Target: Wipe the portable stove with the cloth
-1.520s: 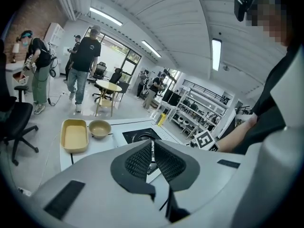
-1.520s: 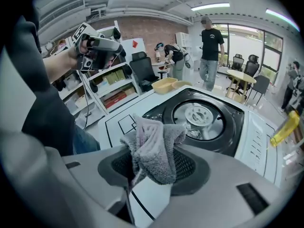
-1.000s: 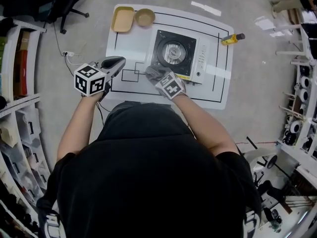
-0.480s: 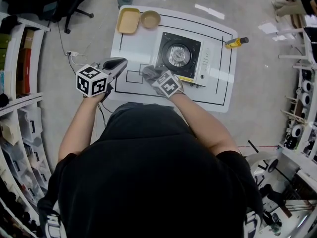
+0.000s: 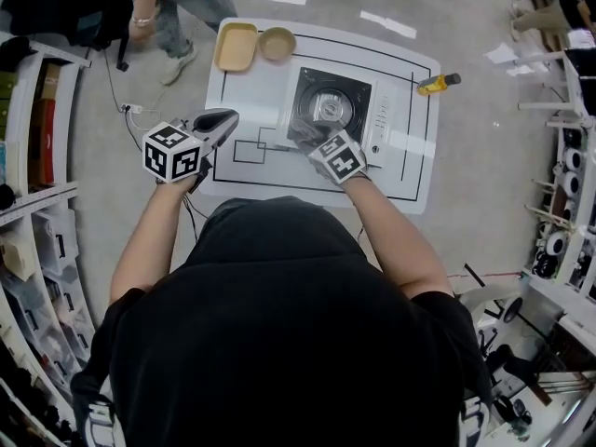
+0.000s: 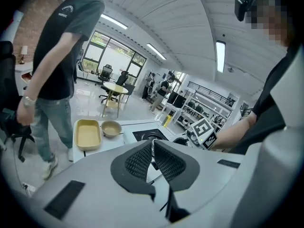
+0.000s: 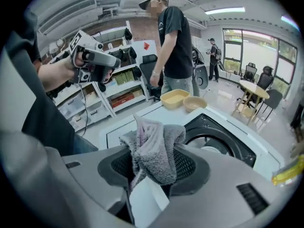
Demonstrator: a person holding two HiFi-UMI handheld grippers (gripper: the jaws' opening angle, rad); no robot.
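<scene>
- Cloth (image 7: 154, 148), grey and fluffy, is pinched between the fingers of the right gripper (image 7: 154, 171), bunched up above the dark pads (image 7: 190, 167).
- From the head view, the right gripper (image 5: 312, 138) holds the cloth (image 5: 304, 135) at the near left corner of the stove (image 5: 358, 110); whether the cloth touches the black top I cannot tell.
- The stove stands on a white table (image 5: 251, 82), its round burner just beyond the cloth.
- The left gripper (image 5: 225, 117) hangs off to the left of the stove, over the table's near left edge, well apart from the cloth.
- Its fingers (image 6: 137, 161) are pressed together at the tips with nothing between them.
- A yellow tray (image 5: 233, 45) and a tan bowl (image 5: 277, 43) sit side by side at the table's far left.
- A yellow bottle (image 5: 438, 83) lies at the far right edge.
- A person (image 5: 168, 7) stands just beyond the tray.
</scene>
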